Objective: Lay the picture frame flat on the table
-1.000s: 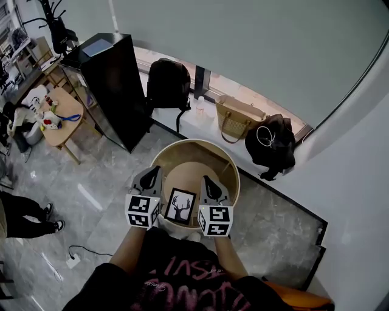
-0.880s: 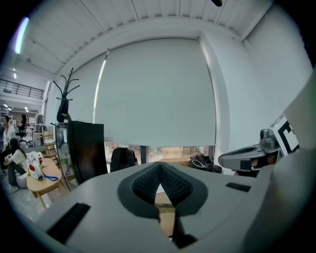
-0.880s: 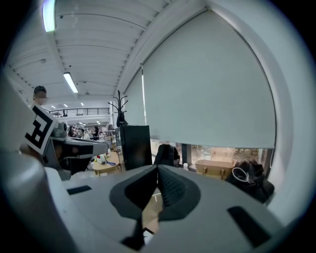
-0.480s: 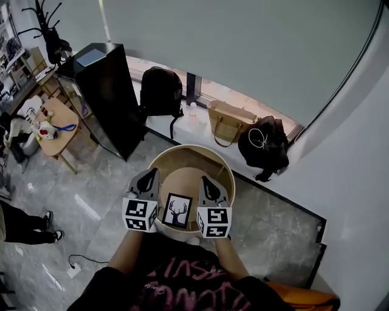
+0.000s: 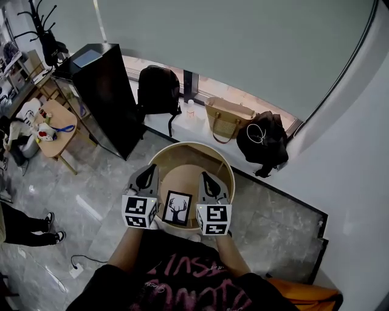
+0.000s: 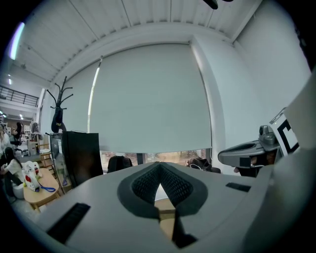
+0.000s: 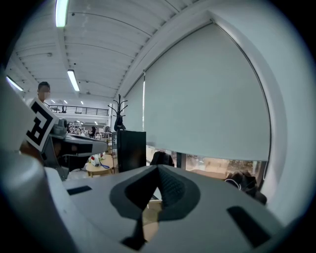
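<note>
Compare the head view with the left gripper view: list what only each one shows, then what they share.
Only the head view: the picture frame with its deer print, on the round table between the left gripper and the right gripper.

Only the left gripper view: the left gripper's fingers closed together with nothing between them, and the ceiling.

Both: the right gripper, the black cabinet, the grey blind and the small side table.

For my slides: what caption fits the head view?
Shut left tongs and right tongs flank the picture frame on a round table.
</note>
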`<state>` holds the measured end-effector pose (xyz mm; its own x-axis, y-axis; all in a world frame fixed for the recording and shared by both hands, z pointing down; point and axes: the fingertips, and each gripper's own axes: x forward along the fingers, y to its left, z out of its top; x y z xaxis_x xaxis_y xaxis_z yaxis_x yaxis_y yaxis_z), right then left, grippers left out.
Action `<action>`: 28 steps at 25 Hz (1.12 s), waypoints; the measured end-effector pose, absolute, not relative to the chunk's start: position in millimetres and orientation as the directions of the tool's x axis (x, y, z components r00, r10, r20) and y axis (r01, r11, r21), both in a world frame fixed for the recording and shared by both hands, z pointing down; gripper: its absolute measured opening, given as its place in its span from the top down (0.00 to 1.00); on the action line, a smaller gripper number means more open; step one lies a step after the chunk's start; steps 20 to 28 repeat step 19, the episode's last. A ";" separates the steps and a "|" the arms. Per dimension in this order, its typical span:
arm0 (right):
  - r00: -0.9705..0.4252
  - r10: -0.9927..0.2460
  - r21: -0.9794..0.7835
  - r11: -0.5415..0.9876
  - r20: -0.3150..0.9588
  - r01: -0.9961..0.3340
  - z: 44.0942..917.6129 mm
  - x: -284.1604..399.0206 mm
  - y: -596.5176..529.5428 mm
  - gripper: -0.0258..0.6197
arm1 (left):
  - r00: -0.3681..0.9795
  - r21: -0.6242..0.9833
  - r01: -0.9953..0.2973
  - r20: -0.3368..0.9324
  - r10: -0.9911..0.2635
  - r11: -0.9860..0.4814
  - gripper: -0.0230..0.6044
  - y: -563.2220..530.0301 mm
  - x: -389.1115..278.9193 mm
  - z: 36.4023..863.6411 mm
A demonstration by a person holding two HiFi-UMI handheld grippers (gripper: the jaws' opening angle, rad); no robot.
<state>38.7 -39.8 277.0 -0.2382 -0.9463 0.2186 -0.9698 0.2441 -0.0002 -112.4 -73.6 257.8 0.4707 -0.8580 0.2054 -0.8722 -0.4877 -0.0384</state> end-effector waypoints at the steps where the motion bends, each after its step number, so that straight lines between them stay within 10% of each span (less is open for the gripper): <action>1: -0.237 -0.947 0.000 0.243 0.217 -0.970 277.4 40.0 -40.6 0.93 | 0.471 -0.046 -0.871 0.201 -0.859 -0.489 0.95 -74.5 -111.4 258.7; 28: -0.226 -0.949 0.012 0.235 0.220 -0.972 282.2 51.0 -53.1 0.93 | 0.465 -0.034 -0.876 0.205 -0.861 -0.481 0.95 -87.3 -107.2 259.9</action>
